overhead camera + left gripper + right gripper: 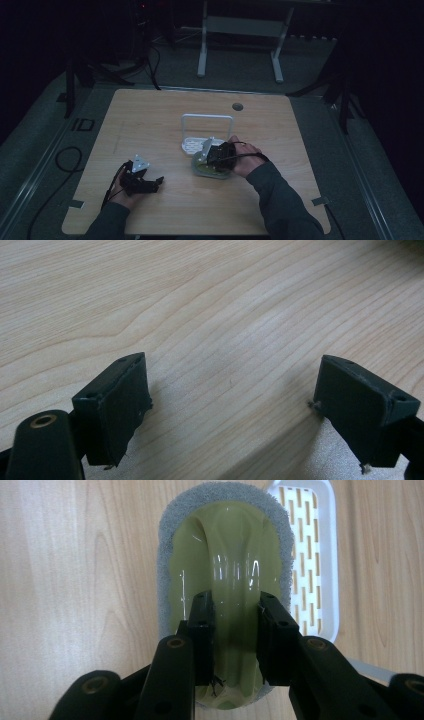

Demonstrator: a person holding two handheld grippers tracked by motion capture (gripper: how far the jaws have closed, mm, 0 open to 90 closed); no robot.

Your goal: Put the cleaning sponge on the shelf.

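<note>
While our right gripper [235, 630] pinches the raised green handle of the scrubbing pad [225, 555] beside the white rack [320, 555], we should keep it level; our left gripper [230, 410] rests wide apart, away over bare table [200, 300].

A light wooden table [150, 120] stands on grey carpet [45, 125] in a dim room. Behind it, a white metal frame [240, 30] rises; a black cable [65, 160] loops left.
</note>
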